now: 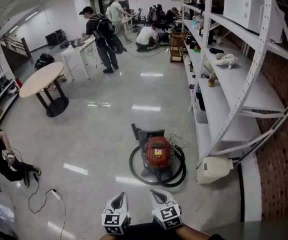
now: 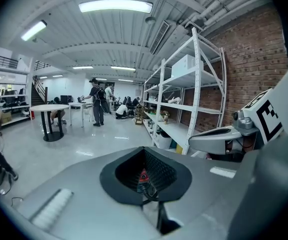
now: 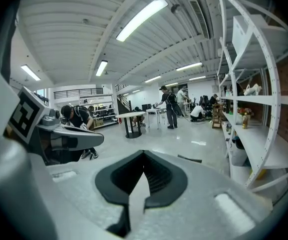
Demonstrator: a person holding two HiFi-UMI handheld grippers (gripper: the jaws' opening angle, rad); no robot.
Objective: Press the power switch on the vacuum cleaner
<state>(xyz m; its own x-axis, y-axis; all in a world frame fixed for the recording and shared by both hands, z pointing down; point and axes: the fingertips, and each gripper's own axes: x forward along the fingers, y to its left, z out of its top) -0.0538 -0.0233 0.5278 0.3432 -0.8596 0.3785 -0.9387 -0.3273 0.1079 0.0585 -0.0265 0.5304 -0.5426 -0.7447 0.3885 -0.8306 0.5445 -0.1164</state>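
The vacuum cleaner [image 1: 158,153] is a red canister standing on the glossy floor, with a black hose [image 1: 176,176] coiled around it and a dark nozzle [image 1: 145,133] just behind. Both grippers are low in the head view, short of the vacuum and not touching it. My left gripper [image 1: 119,198] is shut with nothing in it. My right gripper [image 1: 157,194] sits beside it, also shut and holding nothing. In the left gripper view a bit of the red vacuum [image 2: 142,175] shows through the small gap of the left gripper [image 2: 145,180]. The right gripper [image 3: 142,178] shows only floor through its slit.
A white shelving rack [image 1: 224,89] runs along the right, in front of a brick wall. A white container [image 1: 214,168] lies at its foot, close to the vacuum. A loose cable [image 1: 48,196] and a crouching person [image 1: 3,159] are at the left. A round table [image 1: 41,79] and several people stand farther off.
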